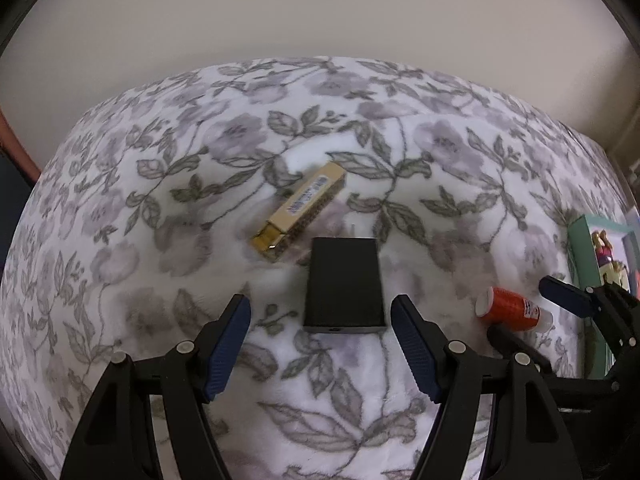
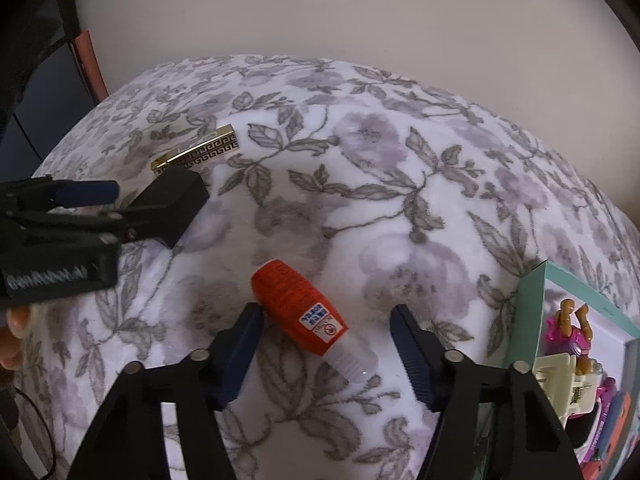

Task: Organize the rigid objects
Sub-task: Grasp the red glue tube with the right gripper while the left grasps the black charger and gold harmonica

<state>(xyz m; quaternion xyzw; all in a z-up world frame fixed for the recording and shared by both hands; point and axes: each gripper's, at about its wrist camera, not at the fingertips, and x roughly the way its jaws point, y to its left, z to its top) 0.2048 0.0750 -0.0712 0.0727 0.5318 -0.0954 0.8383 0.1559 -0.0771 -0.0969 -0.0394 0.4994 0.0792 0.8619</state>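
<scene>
A black flat box [image 1: 344, 284] lies on the floral blanket [image 1: 180, 152], its near end between the tips of my left gripper [image 1: 320, 304], which stands open and clear of both sides. A gold box [image 1: 304, 210] lies slantwise just beyond it. An orange glue bottle [image 2: 296, 308] with a clear cap lies between the fingers of my right gripper [image 2: 326, 312]. The left pad is at the bottle's side, the right pad stands well apart from it. In the right wrist view the left gripper [image 2: 124, 210] hangs over the black box [image 2: 172, 204], with the gold box [image 2: 200, 150] behind it.
A teal open box [image 2: 532, 300] holding toy figures and a cream clip sits at the right edge of the blanket, also seen as the teal box [image 1: 578, 248]. A pale wall rises behind the blanket. A person's hand [image 2: 16, 328] shows at the far left.
</scene>
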